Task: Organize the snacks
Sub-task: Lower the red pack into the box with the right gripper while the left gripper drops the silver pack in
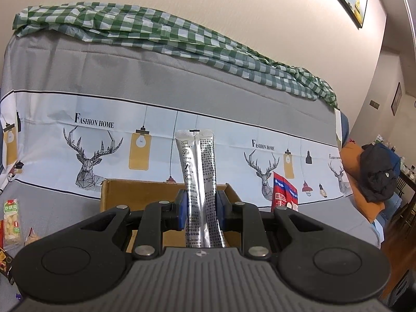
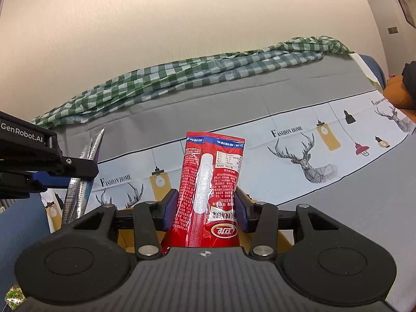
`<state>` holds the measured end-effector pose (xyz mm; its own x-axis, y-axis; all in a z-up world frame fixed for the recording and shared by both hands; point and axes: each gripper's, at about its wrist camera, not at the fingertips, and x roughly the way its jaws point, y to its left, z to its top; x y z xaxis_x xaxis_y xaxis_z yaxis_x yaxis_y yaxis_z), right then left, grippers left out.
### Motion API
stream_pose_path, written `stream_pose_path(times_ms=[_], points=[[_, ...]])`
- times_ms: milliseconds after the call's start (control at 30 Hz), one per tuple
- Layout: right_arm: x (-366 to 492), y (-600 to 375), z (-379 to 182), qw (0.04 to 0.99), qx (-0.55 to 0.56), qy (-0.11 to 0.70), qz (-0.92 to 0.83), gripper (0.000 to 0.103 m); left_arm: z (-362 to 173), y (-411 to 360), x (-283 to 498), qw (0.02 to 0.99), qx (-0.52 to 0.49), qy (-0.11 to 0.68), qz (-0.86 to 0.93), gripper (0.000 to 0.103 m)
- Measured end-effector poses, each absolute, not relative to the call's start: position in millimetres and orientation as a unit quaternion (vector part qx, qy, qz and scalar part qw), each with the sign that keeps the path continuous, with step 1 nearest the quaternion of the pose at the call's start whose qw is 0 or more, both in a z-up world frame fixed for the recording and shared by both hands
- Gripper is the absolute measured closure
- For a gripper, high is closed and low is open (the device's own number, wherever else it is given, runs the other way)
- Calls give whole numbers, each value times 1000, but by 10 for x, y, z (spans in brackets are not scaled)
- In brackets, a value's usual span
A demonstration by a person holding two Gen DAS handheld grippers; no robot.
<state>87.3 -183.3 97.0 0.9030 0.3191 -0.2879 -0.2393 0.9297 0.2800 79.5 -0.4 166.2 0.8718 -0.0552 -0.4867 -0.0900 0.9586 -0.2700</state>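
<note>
- Left wrist view: the left claw is clamped on a silver stick packet, its blue pads pressing both sides partway up; the packet stands upright, sealed end on top.
- Just behind and below it sits an open cardboard box on a grey cover printed with deer and lamps. A red packet shows beside the box's right edge.
- More wrapped snacks lie loose at the far left, well apart from the box.
- Right wrist view: the right claw is closed on the red packet, which is held upright with its printing upside down and a clear strip running down its middle. The pads squeeze the packet's lower half, so the top is free.
- The cardboard box shows only as edges beneath this claw. The left claw and its silver stick packet appear at the left, close by.
- Judgement: both packets look ready to go into the box. To do it well, lower each claw until the packet's bottom is inside the walls before letting go, one at a time so the two claws do not crowd each other. Thin foil can flop or cling to a pad, so open fully and lift straight up.
</note>
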Motion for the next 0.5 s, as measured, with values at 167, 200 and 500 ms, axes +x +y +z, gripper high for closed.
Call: stream_pose_path(times_ms=[167, 200, 500], points=[[851, -1812, 981, 969, 115, 161, 149, 55, 1702, 1, 761, 958, -144, 249, 8, 78], [849, -1806, 985, 969, 114, 160, 149, 55, 1705, 15, 761, 958, -144, 249, 8, 78], [823, -1784, 998, 971, 109, 153, 151, 55, 1770, 40, 700, 959, -148, 244, 8, 78]])
